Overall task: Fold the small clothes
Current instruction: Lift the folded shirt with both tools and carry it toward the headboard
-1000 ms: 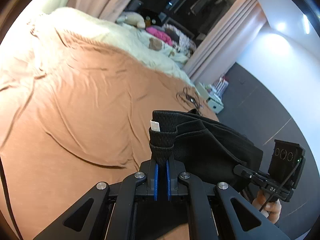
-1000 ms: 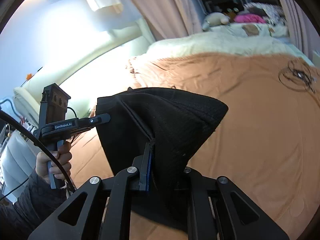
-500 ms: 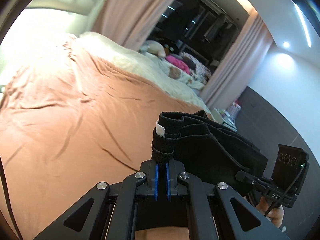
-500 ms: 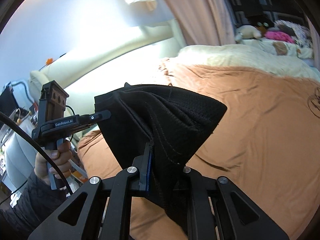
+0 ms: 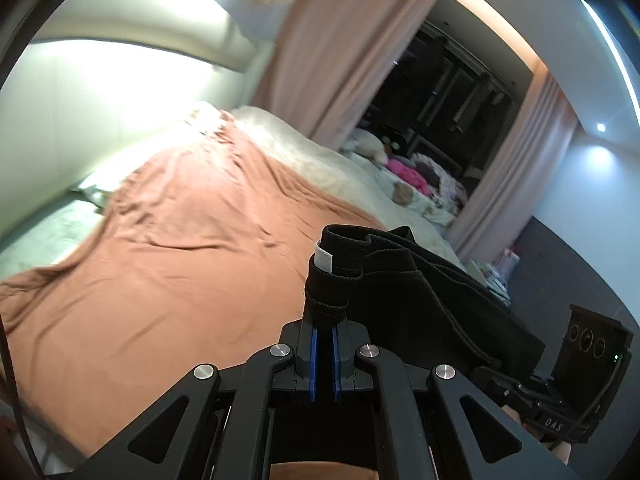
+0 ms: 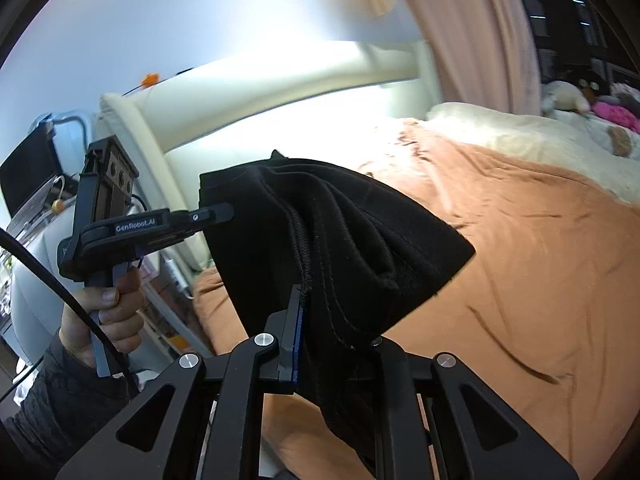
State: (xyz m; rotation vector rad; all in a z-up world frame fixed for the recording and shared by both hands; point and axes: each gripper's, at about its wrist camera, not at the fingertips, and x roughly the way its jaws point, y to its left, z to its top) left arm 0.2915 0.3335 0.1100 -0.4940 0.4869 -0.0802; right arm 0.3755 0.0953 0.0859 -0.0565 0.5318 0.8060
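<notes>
A small black garment [image 5: 420, 304] with an elastic waistband and a white tag hangs stretched in the air between both grippers, above the bed. My left gripper [image 5: 324, 320] is shut on the waistband corner by the tag. My right gripper [image 6: 316, 304] is shut on a seamed edge of the same black garment [image 6: 340, 240], which drapes over its right finger. In the right wrist view the left gripper [image 6: 216, 214] pinches the garment's far corner, held by a hand. In the left wrist view the right gripper's body [image 5: 560, 396] shows at the lower right.
A wide bed with a rumpled orange-brown sheet [image 5: 180, 260] lies below. A cream blanket [image 5: 320, 164] and a pile of soft toys and pink clothes [image 5: 408, 168] lie at its far side. A cream headboard [image 6: 280, 92] and pink curtains [image 5: 340, 40] stand behind.
Both grippers have risen and tilted upward with the garment still held between them; more wall and headboard and less bed show now. The grips have not changed.
</notes>
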